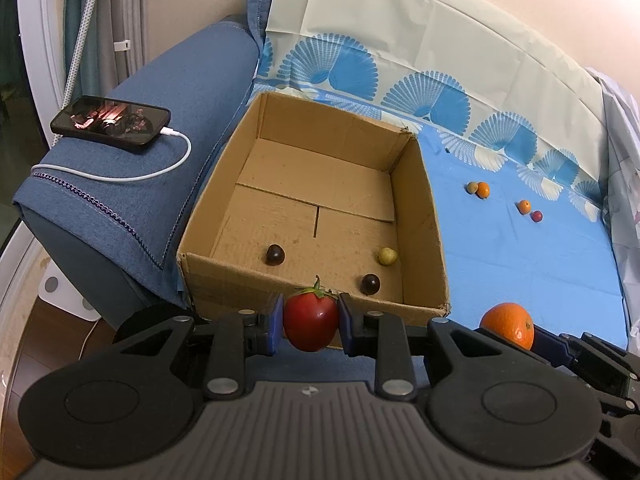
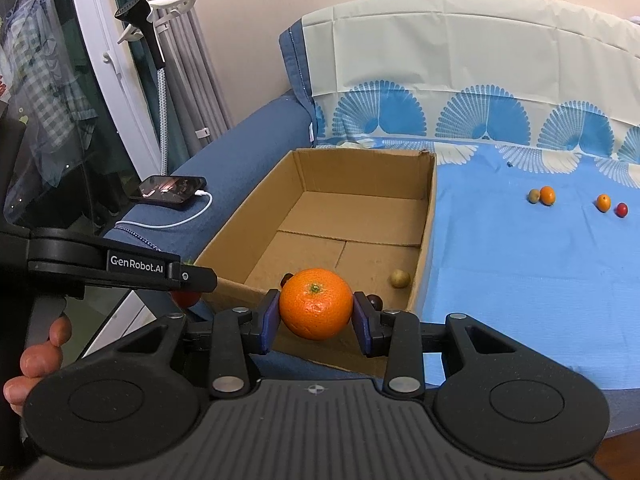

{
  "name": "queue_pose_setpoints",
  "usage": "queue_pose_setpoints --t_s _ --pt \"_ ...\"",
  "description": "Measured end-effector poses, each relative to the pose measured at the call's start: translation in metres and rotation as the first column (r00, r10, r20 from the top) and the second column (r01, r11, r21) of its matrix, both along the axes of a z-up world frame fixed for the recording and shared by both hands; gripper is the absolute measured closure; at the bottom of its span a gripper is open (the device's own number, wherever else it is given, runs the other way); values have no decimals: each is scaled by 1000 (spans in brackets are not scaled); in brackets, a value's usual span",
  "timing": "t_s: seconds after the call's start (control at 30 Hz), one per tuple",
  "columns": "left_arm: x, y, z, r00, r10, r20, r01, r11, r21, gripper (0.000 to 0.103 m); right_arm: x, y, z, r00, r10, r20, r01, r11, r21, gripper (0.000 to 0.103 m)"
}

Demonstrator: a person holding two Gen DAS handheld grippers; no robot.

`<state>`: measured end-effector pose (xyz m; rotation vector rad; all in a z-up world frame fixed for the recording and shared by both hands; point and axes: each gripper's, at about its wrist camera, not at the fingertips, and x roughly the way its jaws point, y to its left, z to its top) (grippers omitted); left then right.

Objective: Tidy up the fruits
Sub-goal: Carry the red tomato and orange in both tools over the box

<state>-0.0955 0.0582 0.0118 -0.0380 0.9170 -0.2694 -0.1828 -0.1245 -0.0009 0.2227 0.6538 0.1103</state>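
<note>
My left gripper [image 1: 311,322] is shut on a red tomato [image 1: 311,322] with a green stalk, held just before the near wall of the open cardboard box [image 1: 224,284]. Inside the box lie two dark round fruits [image 1: 275,255] [image 1: 370,284] and a yellow-green one [image 1: 387,256]. My right gripper [image 2: 316,314] is shut on an orange mandarin [image 2: 316,304], also at the box's [image 2: 424,248] near edge; that mandarin [image 1: 509,325] shows at the lower right of the left wrist view. On the blue cloth [image 2: 520,280] to the right lie several small fruits: a greenish one [image 2: 533,196], two small orange ones [image 2: 547,195] [image 2: 603,203] and a small red one [image 2: 621,209].
A phone [image 1: 110,122] on a white charging cable [image 1: 132,176] lies on the blue sofa arm [image 1: 160,208] left of the box. A fan-patterned sheet [image 1: 400,60] covers the backrest. A person's hand [image 2: 36,360] grips the left gripper's handle. A window and curtain stand at the left.
</note>
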Motion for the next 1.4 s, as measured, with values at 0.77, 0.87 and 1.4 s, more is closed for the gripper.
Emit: queue_pose_setpoints --t_s 0.77,0.87,1.4 --pt "20 5 -7 999 30 -17 -30 1000 -4 72 20 2 -8 999 7 -38 -8 1000 -18 63" --pt "27 8 -7 999 34 -18 -35 999 -5 72 25 1 -10 999 1 -38 -2 1000 -24 63" --pt "82 1 -20 999 44 -26 -43 999 20 72 81 0 -31 997 0 -74 -4 998 -60 63"
